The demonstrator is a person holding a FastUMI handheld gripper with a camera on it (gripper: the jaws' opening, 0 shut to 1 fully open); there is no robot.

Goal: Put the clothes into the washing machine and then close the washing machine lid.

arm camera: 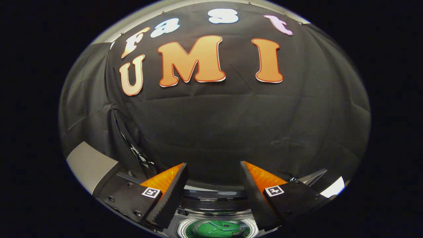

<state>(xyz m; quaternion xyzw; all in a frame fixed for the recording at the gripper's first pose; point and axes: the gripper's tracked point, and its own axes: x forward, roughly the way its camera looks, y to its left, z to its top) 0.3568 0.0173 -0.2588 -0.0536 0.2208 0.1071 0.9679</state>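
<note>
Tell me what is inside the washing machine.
Green clothes lie in the washing machine drum, seen below the open gripper, whose fingers hold nothing. The drum's depth under the clothes is covered.

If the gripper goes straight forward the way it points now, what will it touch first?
Most likely the black cloth wall. The open gripper holds nothing, and no object lies between or just ahead of its fingers. The washing machine with green clothes sits below them, seemingly under that line; depth is hard to judge.
</note>
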